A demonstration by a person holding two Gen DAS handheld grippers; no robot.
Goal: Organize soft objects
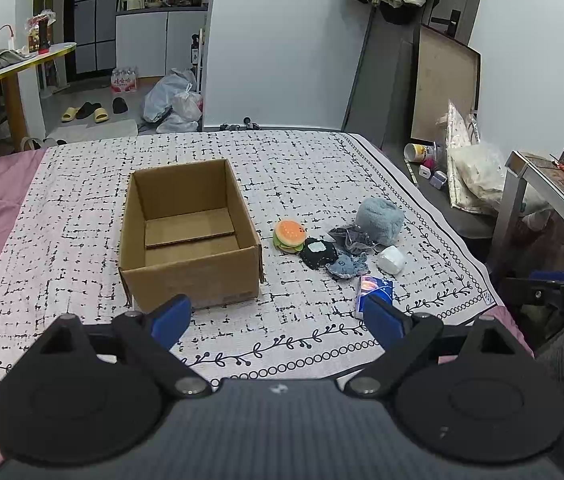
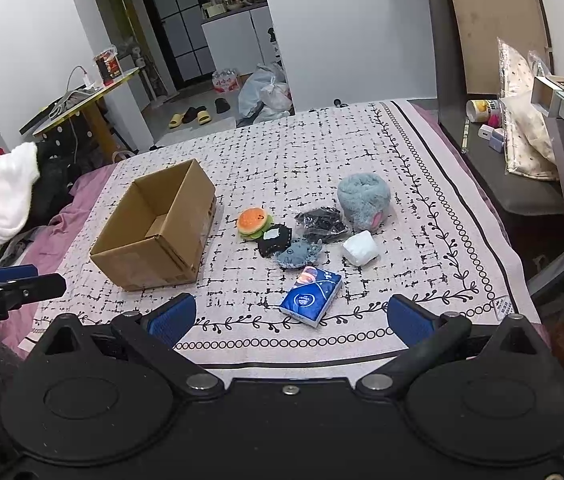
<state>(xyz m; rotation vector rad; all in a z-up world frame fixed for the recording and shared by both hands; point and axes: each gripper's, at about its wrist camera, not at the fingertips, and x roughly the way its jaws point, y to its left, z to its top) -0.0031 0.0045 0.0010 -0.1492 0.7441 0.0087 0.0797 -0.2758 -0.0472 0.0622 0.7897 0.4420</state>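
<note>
Both grippers hang over the near edge of the bed, nothing between the jaws.

Left gripper: blue pads spread wide, empty, aimed down at the patterned bedspread.

Cardboard box: open top, no lid flaps showing, a loose flat cardboard sheet on its floor, otherwise bare inside. It sits left of the pile, well apart from it.

Soft pile, taking the black pouch as the clock centre, seen from the right wrist camera:
- burger plush: orange bun, green and brown layers, at 10 o'clock, touching the pouch.
- black pouch: dark fabric, white label on top.
- grey-blue fish plush: at 4 o'clock, pressed against the pouch.
- crinkled clear bag of dark bits: at 2 o'clock.
- fuzzy blue-grey bundle: the biggest piece, rounded, pink patch low on one side, at 2 o'clock beyond the bag.
- white roll: squashed, at 3 o'clock, just beside the fish.
- blue tissue pack: at 5 o'clock, nearest the grippers, apart from the rest.

Right gripper: pads spread wide, empty, with the tissue pack just ahead of the gap.
</note>
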